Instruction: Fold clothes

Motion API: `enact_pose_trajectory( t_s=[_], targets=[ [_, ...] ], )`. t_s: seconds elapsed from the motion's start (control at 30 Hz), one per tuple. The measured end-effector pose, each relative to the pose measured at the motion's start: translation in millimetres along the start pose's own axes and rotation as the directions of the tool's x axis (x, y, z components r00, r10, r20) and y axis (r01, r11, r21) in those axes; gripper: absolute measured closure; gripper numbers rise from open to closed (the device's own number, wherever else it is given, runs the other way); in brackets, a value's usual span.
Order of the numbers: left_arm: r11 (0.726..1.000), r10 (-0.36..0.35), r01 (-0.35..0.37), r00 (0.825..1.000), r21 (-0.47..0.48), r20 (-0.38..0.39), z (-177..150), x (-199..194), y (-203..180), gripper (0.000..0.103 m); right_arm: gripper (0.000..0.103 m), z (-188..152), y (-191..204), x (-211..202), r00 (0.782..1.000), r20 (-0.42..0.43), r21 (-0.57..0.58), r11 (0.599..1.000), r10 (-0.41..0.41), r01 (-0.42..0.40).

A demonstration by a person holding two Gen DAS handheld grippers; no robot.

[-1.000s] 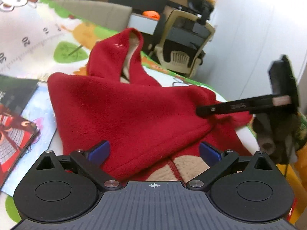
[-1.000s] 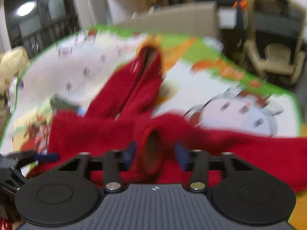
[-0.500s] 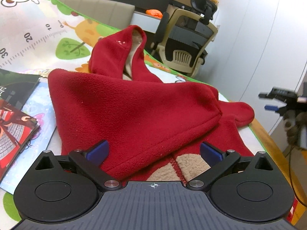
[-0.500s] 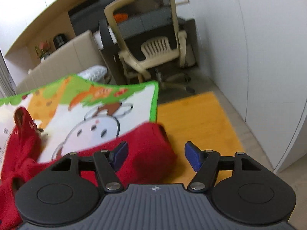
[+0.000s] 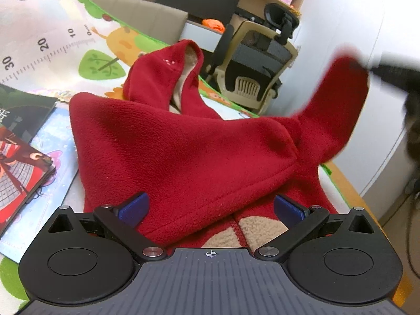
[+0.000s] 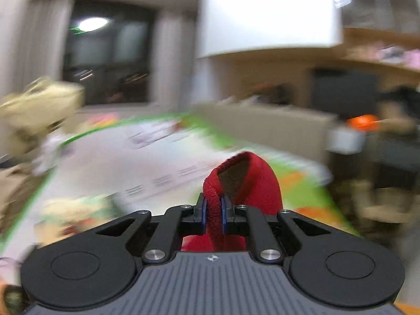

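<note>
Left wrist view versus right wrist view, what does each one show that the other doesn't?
Only the left wrist view shows the red fleece garment's body and hood on the play mat, the books, the office chair and the open left claw.

Only the right wrist view shows the right claw shut on the cuff's edge, and a dark window.

Both show the raised red sleeve and the mat.

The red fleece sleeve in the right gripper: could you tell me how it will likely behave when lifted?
Probably floppy: the sleeve bends up from the flat jacket. Likely grippy, since the right gripper pinches thick nap.
</note>
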State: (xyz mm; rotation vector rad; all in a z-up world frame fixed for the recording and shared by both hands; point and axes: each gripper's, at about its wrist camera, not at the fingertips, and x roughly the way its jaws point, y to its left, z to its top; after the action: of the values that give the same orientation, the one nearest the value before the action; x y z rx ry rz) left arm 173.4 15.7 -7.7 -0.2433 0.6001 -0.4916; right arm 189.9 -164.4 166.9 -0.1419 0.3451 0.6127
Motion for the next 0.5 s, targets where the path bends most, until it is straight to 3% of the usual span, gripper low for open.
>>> enact_pose_trajectory(
  t_s=[0.03,0.1,0.17,0.23,0.37,0.43,0.5],
  targets=[
    [1.0,-0.002,0.002,1.0,-0.002,0.0,0.0,0.0,0.4,0.0,0.088,-3.0,14.9,25.4,0.994,-0.07,0.01,0.997,0.078,-0.078],
    [1.0,-0.008,0.008,1.0,-0.007,-0.001,0.1,0.3,1.4,0.0,0.077,-10.0,35.8,64.9,0.957,-0.174,0.055,0.972,0.234,-0.228],
    [1.0,-0.014,0.014,1.0,-0.014,-0.003,0.4,0.5,3.2,0.0,0.07,-13.8,43.7,76.4,0.928,-0.181,0.095,0.945,0.327,-0.314],
    [1.0,-0.019,0.019,1.0,-0.013,-0.001,0.0,-0.1,4.0,0.0,0.059,-7.1,32.2,65.6,0.928,-0.123,0.125,0.933,0.353,-0.338],
    [0.999,-0.027,0.027,1.0,-0.019,0.0,0.3,-0.1,5.5,0.0,0.048,2.6,-12.1,22.0,0.972,-0.01,0.161,0.96,0.235,-0.23],
    [0.999,-0.036,0.036,0.999,-0.029,0.005,0.2,-1.0,7.3,0.0,0.045,-11.4,-36.4,1.4,0.992,-0.014,0.168,0.978,0.128,-0.123],
    [0.998,-0.043,0.043,0.999,-0.04,0.007,0.6,-1.2,9.3,0.0,0.045,-41.9,-54.8,-4.3,0.997,-0.064,0.187,0.982,0.047,-0.034]
  ],
)
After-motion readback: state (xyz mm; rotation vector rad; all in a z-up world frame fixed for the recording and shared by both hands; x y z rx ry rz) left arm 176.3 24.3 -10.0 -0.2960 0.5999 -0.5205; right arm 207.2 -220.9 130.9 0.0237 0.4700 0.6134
